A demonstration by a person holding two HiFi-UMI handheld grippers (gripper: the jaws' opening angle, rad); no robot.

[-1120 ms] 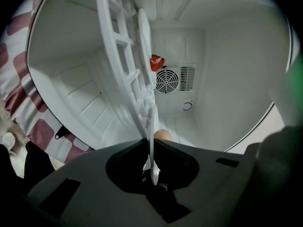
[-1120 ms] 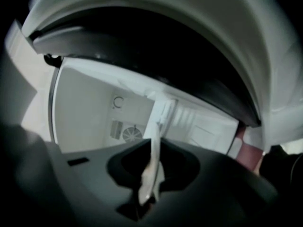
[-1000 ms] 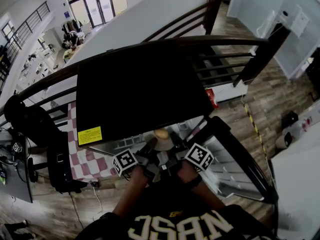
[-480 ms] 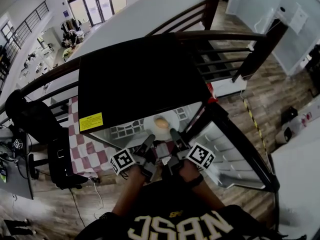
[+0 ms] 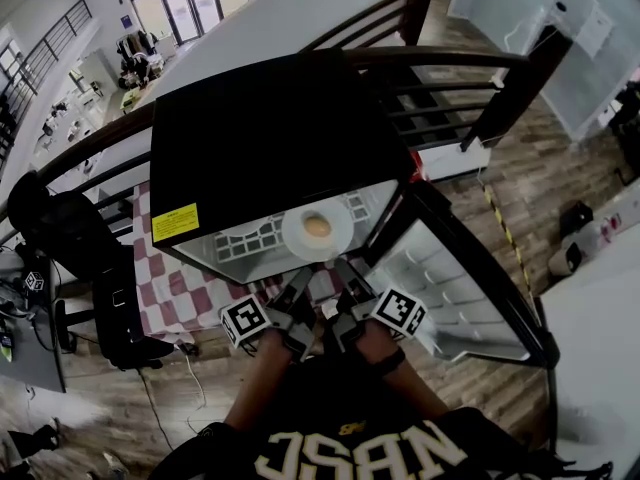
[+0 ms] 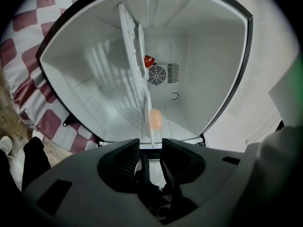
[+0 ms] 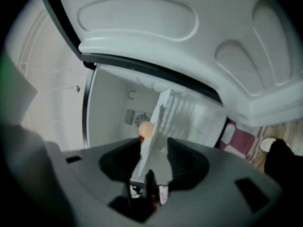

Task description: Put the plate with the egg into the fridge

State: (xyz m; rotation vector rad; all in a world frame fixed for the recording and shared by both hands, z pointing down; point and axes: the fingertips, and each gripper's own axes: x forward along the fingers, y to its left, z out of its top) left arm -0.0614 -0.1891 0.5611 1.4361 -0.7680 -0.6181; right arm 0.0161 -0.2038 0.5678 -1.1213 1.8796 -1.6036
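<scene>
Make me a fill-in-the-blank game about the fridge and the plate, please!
1. On the round white plate lies an orange ____.
2. The plate sits in a black mini fridge whose door is ____.
3. The rectangular sticker on the fridge's top is ____.
Missing words: egg; open; yellow.

- Brown wood-plank floor (image 5: pixel 545 158) on the right, crossed by a yellow-and-black tape stripe (image 5: pixel 500 230).
- Dark curved railing (image 5: pixel 440 56) with horizontal bars runs across the upper part of the head view.
- Glazed doors (image 5: pixel 185 8) at the top left, bright with daylight.
- Red-and-white checked cloth (image 5: pixel 165 293) at the lower left.
- White surface (image 5: pixel 595 338) fills the lower right corner.
</scene>
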